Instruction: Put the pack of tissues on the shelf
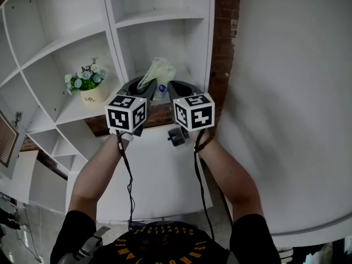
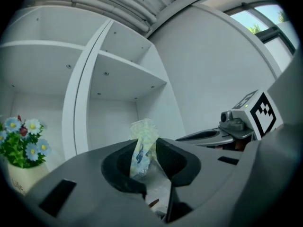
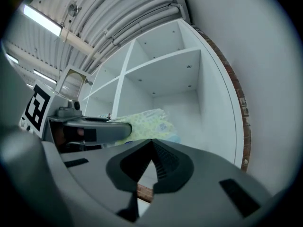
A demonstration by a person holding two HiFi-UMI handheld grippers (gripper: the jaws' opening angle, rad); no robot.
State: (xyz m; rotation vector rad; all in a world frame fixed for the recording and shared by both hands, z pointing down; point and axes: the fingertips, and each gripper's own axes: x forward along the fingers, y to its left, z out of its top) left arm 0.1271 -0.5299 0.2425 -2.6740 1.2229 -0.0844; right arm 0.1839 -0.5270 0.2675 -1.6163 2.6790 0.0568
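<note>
Forearms [image 1: 96, 172] raised, a person's left gripper [image 2: 143, 151] clamps tight on the tissue pack [image 1: 158, 70] in front of the white shelf [image 1: 157, 16], the right gripper [image 3: 151, 143] alongside, jaws together and empty.

Soft daylight, fisheye warp, dark vignette edges

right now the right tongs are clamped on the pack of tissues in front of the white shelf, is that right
No, it is the left tongs that are clamped on the pack of tissues in front of the white shelf. The left gripper view shows the wrapper pinched between them. The right gripper view shows the right tongs shut on nothing.
</note>
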